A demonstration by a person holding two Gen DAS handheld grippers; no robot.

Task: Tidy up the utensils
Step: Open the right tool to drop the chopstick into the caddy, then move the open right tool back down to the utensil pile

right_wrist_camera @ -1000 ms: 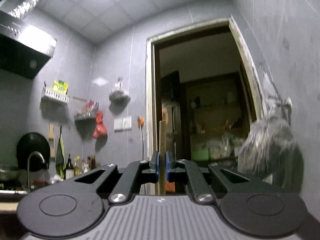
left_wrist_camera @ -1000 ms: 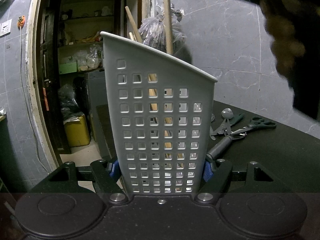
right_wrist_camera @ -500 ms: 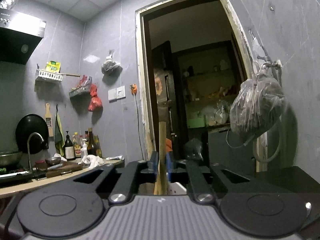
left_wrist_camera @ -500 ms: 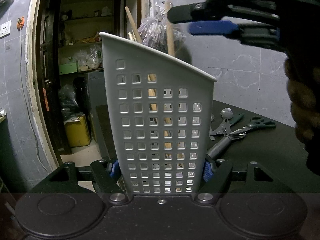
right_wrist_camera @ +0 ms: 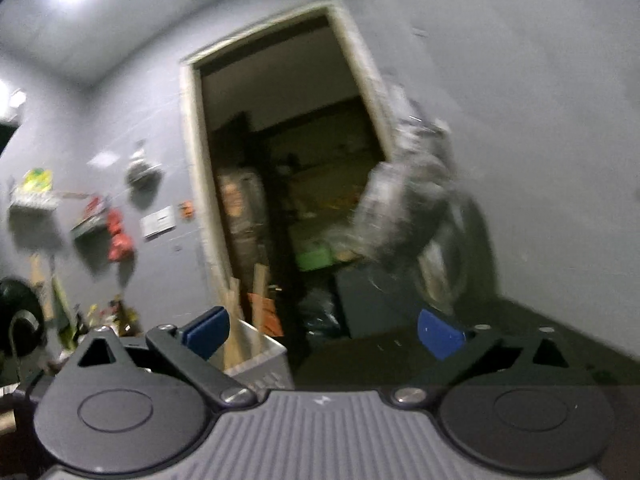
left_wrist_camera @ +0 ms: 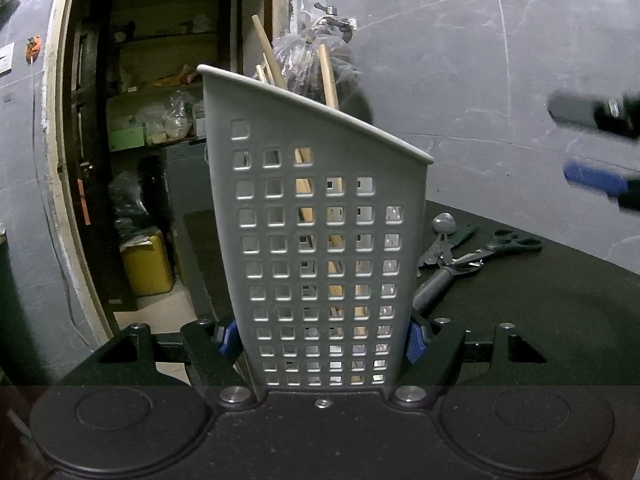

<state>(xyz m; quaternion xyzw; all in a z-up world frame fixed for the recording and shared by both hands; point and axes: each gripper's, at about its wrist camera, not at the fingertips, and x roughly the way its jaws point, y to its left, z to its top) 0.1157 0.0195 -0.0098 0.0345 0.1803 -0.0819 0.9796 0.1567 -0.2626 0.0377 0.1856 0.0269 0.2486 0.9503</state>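
Observation:
My left gripper [left_wrist_camera: 320,338] is shut on a grey perforated utensil holder [left_wrist_camera: 320,248] and holds it upright on the black table [left_wrist_camera: 540,312]. Several wooden utensils [left_wrist_camera: 328,76] stand inside the holder, their handles above its rim. My right gripper [right_wrist_camera: 320,332] is open and empty; it also shows blurred at the right edge of the left wrist view [left_wrist_camera: 596,148]. The holder's rim [right_wrist_camera: 260,348] and wooden handles [right_wrist_camera: 258,284] show low in the right wrist view. A spoon [left_wrist_camera: 443,224], scissors [left_wrist_camera: 500,246] and a dark-handled tool [left_wrist_camera: 434,284] lie on the table behind the holder.
A doorway [left_wrist_camera: 152,160] to a storage room opens behind the holder, with a yellow can [left_wrist_camera: 146,264] on its floor. A plastic bag [right_wrist_camera: 408,216] hangs on the grey wall at the right. Kitchen shelves and a pan [right_wrist_camera: 20,320] show at the far left.
My right gripper has opened and let go of the wooden utensil, which now stands in the holder. The right gripper has moved away to the right. The left gripper has not moved.

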